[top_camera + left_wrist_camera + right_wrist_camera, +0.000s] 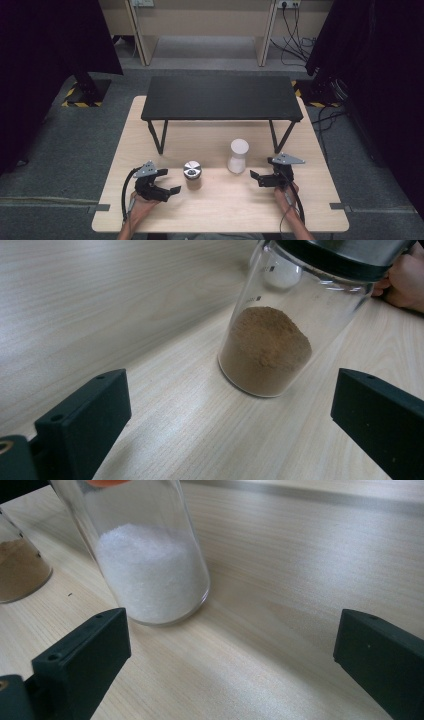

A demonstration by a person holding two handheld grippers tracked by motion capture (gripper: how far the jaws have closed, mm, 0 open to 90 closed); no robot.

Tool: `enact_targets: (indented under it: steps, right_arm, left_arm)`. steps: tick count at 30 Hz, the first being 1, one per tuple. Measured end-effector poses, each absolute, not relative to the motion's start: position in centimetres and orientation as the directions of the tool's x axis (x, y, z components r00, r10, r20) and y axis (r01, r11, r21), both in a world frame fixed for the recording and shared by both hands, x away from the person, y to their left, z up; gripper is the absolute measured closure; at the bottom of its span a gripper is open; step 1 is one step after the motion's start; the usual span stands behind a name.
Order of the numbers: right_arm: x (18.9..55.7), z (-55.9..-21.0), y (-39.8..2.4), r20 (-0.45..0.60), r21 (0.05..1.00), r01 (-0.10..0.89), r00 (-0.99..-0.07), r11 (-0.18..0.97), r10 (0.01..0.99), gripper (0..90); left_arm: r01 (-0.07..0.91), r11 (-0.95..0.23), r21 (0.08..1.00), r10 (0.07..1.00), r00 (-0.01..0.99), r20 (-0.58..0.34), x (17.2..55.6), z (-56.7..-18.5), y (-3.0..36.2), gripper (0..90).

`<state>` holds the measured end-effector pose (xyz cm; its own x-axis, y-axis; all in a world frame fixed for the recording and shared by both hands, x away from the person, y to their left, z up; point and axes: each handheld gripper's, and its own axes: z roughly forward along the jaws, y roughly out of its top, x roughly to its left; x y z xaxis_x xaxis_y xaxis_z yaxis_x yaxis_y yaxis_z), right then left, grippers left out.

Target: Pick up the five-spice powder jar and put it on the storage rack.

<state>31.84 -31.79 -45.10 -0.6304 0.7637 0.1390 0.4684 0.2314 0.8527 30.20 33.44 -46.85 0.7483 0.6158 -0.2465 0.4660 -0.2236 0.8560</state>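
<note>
Glass jars stood upright on the counter (220, 200): the brown-powder jar (192, 174) just ahead of the left gripper (167, 181), the white-powder jar (238, 156) ahead of the right gripper (256, 176). Both sets of fingers were spread wide, pinching nothing, each nearest its own jar.

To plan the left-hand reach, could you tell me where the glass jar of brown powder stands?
In the high view, the silver-lidded glass jar of brown powder stands on the wooden table, between the left gripper and the white-powder jar.

High cam overhead; both gripper cams low, close, sharing brown-powder jar (265, 352).
</note>
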Motion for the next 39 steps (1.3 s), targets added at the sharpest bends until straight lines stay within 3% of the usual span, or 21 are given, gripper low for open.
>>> enact_targets:
  steps: [39]
  right_arm:
    - [31.98, -44.98, -31.62, 0.138, 0.847, 0.474, -0.632, 0.24, 0.763, 1.9]
  left_arm:
    - [0.461, -0.23, 0.857, 0.617, 0.75, -0.238, 30.11, -46.8, 33.31, 1.8]
